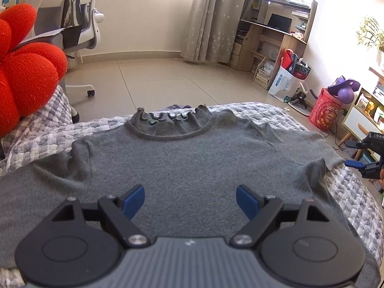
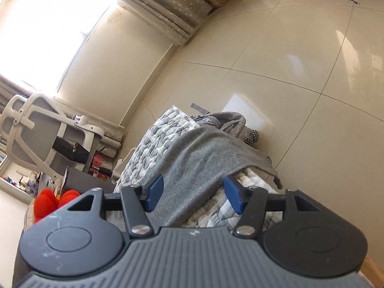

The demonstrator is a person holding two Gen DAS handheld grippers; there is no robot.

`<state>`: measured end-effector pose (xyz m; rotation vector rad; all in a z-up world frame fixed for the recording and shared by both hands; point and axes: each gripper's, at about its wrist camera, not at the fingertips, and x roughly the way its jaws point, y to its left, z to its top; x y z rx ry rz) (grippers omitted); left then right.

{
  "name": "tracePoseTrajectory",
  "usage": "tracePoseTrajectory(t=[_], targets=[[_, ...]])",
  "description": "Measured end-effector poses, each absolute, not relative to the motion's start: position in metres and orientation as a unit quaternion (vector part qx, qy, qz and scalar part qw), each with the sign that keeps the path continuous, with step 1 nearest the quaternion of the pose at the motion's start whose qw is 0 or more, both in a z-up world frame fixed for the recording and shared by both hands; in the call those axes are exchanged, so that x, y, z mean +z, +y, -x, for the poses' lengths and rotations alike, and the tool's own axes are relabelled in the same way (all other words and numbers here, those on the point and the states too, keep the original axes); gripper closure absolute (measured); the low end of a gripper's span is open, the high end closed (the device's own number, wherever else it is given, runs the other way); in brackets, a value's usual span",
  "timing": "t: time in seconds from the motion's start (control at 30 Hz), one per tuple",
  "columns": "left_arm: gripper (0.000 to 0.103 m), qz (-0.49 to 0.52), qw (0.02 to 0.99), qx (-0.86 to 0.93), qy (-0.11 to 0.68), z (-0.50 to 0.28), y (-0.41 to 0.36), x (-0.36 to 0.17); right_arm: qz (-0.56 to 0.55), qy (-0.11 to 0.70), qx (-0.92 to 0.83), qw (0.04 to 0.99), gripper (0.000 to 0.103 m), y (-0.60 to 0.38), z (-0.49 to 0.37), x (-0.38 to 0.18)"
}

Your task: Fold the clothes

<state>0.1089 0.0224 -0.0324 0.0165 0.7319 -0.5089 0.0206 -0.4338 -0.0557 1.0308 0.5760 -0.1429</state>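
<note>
A grey knit sweater point(image 1: 192, 158) lies spread flat on the bed, its frilled collar point(image 1: 168, 120) at the far side and its sleeves out to either side. My left gripper point(image 1: 190, 199) hovers open over the lower middle of the sweater's body, with nothing between its blue pads point(image 1: 134, 200). My right gripper point(image 1: 346, 153) is at the far right, rolled on its side just past the right sleeve's cuff point(image 1: 332, 163). In the right wrist view, the right gripper point(image 2: 193, 192) stands open, with the sleeve point(image 2: 204, 153) reaching toward the gap; the pads do not press on it.
The quilted grey-and-white bed cover point(image 1: 264, 115) ends at a far edge, with tiled floor point(image 1: 168, 76) beyond. A red plush cushion point(image 1: 26, 72) sits at the left, with a white office chair point(image 1: 79, 24) behind it. A desk point(image 1: 271, 38), bags and a red bucket point(image 1: 324, 110) stand at the right.
</note>
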Motion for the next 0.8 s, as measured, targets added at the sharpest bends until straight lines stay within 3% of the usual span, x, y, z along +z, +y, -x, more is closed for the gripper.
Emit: tracePoseTrajectory(t=[0.23, 0.67, 0.8], targets=[[0.019, 0.004, 0.900, -0.250, 0.357, -0.117, 0.007, -0.048, -0.515, 0.277, -0.112, 0.803, 0.048, -0.445, -0.022, -0.069], [0.017, 0.025, 0.906, -0.244, 0.346, -0.126, 0.006, -0.061, -0.685, 0.242, -0.136, 0.673, 0.043, -0.481, -0.035, -0.138], [0.017, 0.036, 0.907, -0.245, 0.341, -0.126, 0.009, -0.062, -0.673, 0.218, -0.141, 0.693, 0.079, -0.482, -0.035, -0.128]])
